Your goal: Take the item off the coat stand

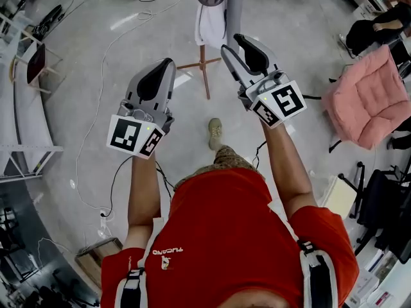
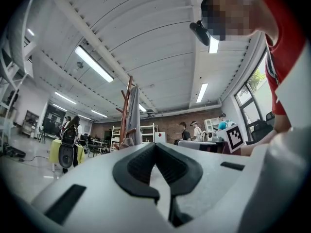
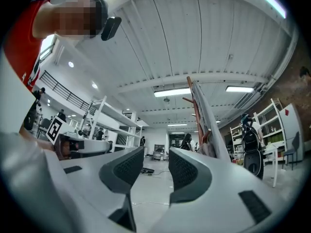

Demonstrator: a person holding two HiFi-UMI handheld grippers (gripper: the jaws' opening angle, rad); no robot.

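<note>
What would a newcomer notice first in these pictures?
The left claw, shut, and the right claw, open and empty, are raised in front of a person in a red shirt. Ahead stands a wooden coat stand with a grey garment on it. A pink chair sits at the right.

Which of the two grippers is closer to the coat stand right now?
Right. The right gripper is held up just in front of the coat stand; the left gripper sits a little farther back, off to its left.
</note>
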